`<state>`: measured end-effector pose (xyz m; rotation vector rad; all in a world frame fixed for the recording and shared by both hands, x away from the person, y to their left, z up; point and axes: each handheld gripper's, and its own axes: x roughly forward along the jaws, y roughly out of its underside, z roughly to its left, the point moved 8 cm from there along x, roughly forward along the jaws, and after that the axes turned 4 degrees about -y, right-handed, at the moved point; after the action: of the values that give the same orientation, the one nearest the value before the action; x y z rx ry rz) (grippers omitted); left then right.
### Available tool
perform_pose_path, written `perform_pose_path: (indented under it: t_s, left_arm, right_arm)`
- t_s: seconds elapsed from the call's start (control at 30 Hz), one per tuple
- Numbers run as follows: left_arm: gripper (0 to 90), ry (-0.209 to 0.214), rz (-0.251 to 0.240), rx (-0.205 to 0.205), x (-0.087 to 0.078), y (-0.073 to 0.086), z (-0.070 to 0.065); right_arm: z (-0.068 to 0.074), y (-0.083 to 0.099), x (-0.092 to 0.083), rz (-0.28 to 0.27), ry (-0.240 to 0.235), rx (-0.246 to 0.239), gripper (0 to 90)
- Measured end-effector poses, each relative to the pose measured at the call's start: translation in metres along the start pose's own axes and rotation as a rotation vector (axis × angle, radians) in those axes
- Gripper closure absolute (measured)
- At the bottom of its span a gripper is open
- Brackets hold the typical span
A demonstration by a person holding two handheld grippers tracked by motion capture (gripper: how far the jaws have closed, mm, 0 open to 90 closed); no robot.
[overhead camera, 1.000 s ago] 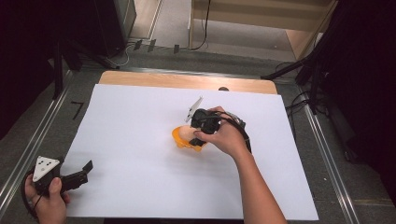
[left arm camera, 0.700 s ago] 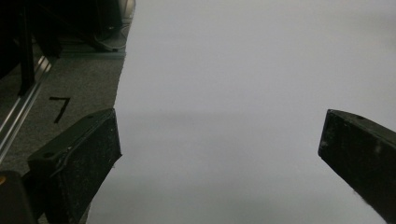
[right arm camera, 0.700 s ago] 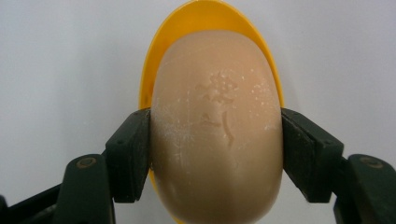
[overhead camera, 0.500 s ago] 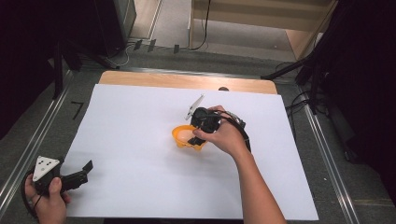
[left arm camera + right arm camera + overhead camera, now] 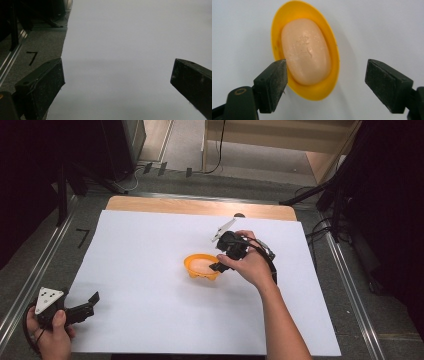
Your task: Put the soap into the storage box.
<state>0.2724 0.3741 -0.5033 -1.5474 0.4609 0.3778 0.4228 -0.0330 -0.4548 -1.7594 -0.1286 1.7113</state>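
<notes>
The right gripper (image 5: 218, 266) has drawn back from the orange dish (image 5: 201, 265)

Before you lies a wooden counter (image 5: 200, 206) covered by a white sheet (image 5: 145, 270), with grey carpet (image 5: 45, 270) marked with a black 7 (image 5: 31, 57) at its left and cables (image 5: 320, 227) trailing at the right.

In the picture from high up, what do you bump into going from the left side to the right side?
Left gripper with the grey three-cornered plate → round orange plastic dish holding a pale peach oval soap bar → right black gripper → the hand holding it.
</notes>
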Motion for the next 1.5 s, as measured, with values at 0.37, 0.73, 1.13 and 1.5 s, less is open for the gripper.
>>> perform_pose_path:
  t_s: [0.37, 0.73, 1.13, 1.5]
  left_arm:
    - [0.0, -0.002, 0.001, 0.001, 0.000, 0.000, 0.000]
    - [0.0, -0.003, 0.000, 0.002, 0.000, 0.000, 0.000]
    - [0.0, -0.004, -0.010, 0.003, -0.001, 0.000, -0.001]
    - [0.0, -0.007, -0.011, 0.009, -0.001, 0.000, -0.001]
  right_arm:
    - [-0.019, 0.023, -0.018, -0.074, 0.098, 0.137, 9.7]
    - [-0.027, 0.046, -0.032, -0.125, 0.153, 0.218, 0.0]
    - [-0.031, 0.078, -0.044, -0.157, 0.207, 0.264, 0.0]
    - [-0.031, 0.114, -0.043, -0.183, 0.238, 0.314, 0.0]
